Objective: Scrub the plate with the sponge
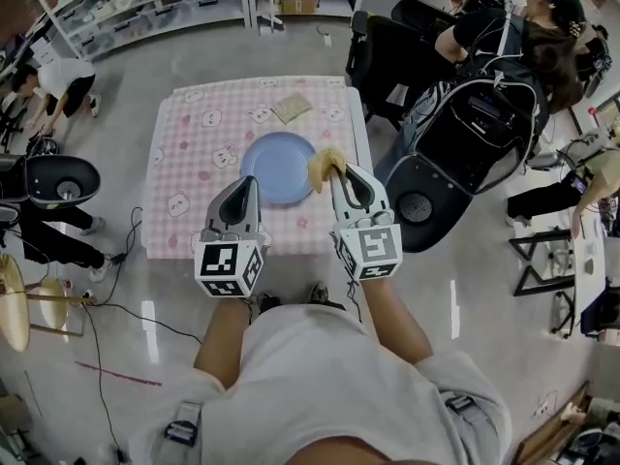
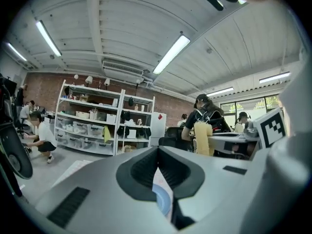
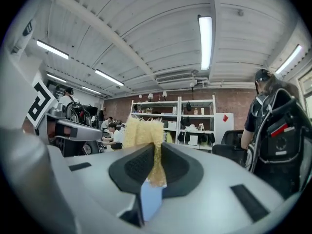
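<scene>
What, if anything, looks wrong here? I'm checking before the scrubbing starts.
Nothing stands out. The blue plate lies flat on the table, nothing is spilled, the right gripper pinches the yellow sponge at the plate's right rim, and the left gripper is shut and empty.

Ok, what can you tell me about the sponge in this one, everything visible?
The sponge is pale yellow with a coarse, porous texture. It is pinched thin between the shut jaws of the right gripper, and its free end fans out past the jaw tips. In the head view it sits over the right rim of the blue plate; contact with the plate cannot be told.
</scene>
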Demonstrator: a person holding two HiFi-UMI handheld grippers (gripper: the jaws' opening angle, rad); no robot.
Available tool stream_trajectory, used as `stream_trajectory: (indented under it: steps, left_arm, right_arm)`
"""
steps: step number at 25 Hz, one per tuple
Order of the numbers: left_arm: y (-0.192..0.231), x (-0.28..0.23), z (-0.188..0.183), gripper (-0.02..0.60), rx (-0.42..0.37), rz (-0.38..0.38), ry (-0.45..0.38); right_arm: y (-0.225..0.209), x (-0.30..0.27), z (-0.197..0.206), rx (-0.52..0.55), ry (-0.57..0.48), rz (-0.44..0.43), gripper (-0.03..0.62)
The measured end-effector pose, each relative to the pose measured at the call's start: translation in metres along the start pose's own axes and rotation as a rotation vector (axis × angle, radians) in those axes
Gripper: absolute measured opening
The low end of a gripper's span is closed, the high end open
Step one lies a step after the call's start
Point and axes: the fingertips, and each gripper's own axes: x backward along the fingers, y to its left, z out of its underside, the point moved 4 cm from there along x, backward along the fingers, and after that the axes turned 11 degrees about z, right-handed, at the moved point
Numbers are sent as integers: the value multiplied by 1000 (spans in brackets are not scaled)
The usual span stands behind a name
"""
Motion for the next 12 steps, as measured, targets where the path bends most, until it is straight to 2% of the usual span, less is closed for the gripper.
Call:
stream_trajectory:
  steps: [5, 12]
  left_arm:
    - [4, 6, -16, 11, -30, -14, -29]
    - [13, 7, -15, 12, -59, -38, -19]
  right_arm:
    - [2, -2, -24, 4, -60, 6, 44]
    - [-4, -5, -22, 8, -57, 33, 44]
